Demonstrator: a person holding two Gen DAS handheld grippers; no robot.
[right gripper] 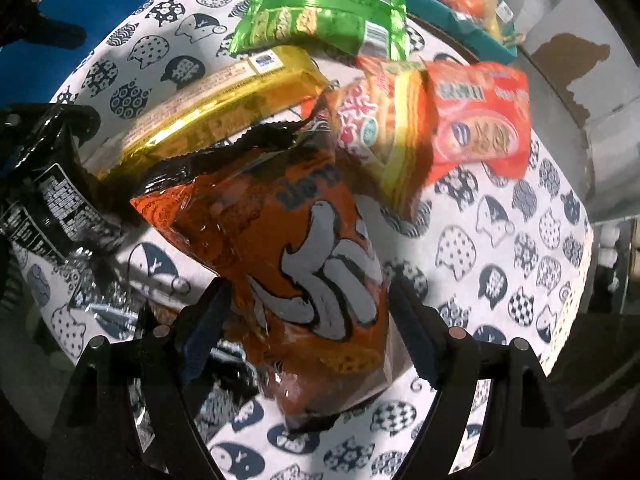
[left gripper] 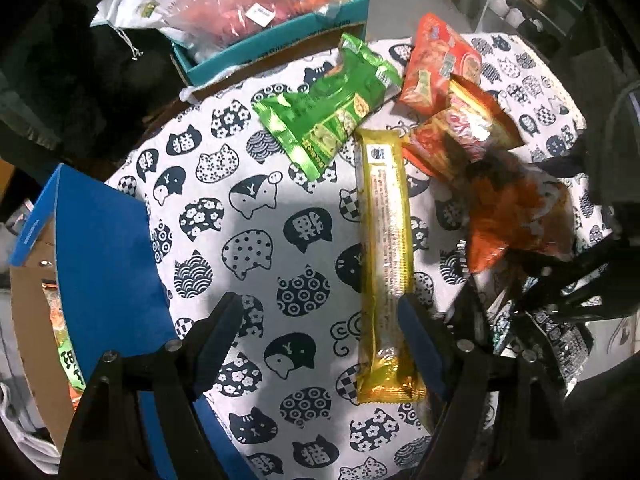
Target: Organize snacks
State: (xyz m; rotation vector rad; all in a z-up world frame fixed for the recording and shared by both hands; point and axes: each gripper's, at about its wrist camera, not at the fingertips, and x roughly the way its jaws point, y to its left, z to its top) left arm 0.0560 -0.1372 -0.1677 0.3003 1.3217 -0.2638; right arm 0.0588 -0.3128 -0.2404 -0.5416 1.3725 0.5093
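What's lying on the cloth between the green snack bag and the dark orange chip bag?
A long gold packet lies between the green snack bag and the dark orange chip bag, running lengthwise on the cat-print cloth. The left wrist view shows it best.

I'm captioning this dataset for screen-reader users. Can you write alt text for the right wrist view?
The right gripper points down with open jaws on either side of an orange snack bag on a cat-print tablecloth. Behind it lie a long gold packet, a green bag and red-orange packets.

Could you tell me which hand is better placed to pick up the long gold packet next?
Left. The left gripper is open, with the gold packet beside its finger; the right gripper straddles the orange bag.
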